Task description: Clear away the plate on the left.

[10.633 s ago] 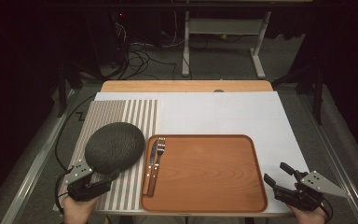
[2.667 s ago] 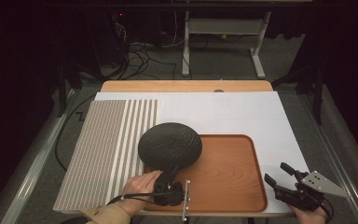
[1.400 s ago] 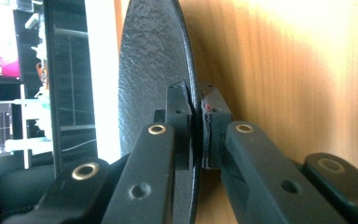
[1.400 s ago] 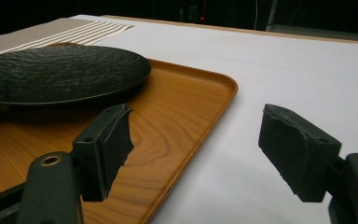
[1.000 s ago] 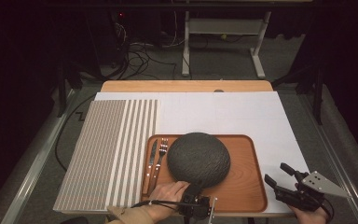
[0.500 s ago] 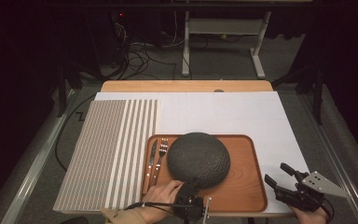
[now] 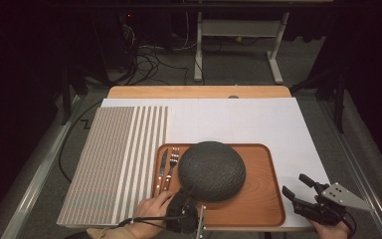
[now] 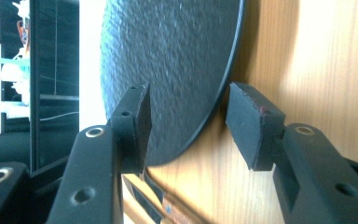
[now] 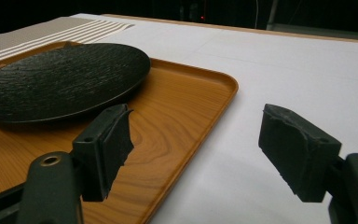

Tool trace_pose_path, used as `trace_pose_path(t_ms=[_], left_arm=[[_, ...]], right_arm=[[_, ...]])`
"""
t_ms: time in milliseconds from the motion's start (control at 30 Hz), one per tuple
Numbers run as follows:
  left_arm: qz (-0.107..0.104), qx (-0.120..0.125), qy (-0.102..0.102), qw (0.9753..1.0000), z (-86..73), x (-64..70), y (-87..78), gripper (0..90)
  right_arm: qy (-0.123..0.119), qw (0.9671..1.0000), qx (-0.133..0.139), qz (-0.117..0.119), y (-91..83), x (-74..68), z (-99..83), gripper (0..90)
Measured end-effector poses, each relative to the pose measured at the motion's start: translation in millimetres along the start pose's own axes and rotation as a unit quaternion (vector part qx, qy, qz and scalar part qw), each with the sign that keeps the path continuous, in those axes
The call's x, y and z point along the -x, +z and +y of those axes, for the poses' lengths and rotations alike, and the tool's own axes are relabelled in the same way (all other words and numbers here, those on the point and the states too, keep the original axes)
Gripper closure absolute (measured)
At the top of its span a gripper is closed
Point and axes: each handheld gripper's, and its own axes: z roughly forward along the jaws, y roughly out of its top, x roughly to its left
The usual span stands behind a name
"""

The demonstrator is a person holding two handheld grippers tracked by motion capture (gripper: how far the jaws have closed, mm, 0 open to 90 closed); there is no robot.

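Dark room behind, cables on the floor; table point(image 7: 258, 119) has a white sheet over it, w/ a striped placemat point(image 7: 114, 164) on the person's left and a wooden tray point(image 7: 263, 199) in front.

What's changed: the dark textured plate point(image 7: 212, 170) was over the placemat approx 10 s back, then travelled across; a sec ago it was already above the tray, and now it's down on the tray's wood, left of centre. The left claw point(image 7: 184, 211) sits at the plate's near rim. In the left gripper view its jaws stand apart on either side of the rim, with a clear gap at the under-side pad point(image 8: 254, 126), so it has let go or is just abt to pull off. My read: the plate transfer is basically done, only the withdrawal left.

Tray contents: plate, plus a knife point(image 7: 162, 167) and fork point(image 7: 171, 167) lying side by side along the left edge, just beside the plate's rim; can't tell if they touch. Right half of the tray is bare.

Right claw point(image 7: 303, 191) rests off the tray's near-right corner, jaws wide, holding nothing; hasn't budged throughout.
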Motion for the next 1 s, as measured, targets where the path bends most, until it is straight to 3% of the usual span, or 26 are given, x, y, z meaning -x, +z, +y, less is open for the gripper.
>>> trace_pose_path(t_ms=[267,600,833,1000], left_arm=[[0.004,-0.003,-0.041,0.9991,-23.1,-6.2,-14.1,47.4],[0.014,-0.012,-0.057,0.9982,-47.8,-3.6,-25.9,47.4],[0.025,-0.016,-0.098,0.9948,-73.5,-8.8,-35.7,47.4],[0.033,-0.023,-0.13,0.9906,-90.2,-12.9,-38.9,47.4]], right_arm=[[0.0,1.0,-0.002,-0.001,0.4,-0.5,0.0,25.8],[-0.001,1.0,-0.002,-0.002,0.5,-0.3,0.0,25.8],[0.001,1.0,-0.002,-0.004,0.3,-0.5,0.1,25.8],[-0.001,1.0,-0.002,-0.005,0.2,-0.8,0.2,25.8]])
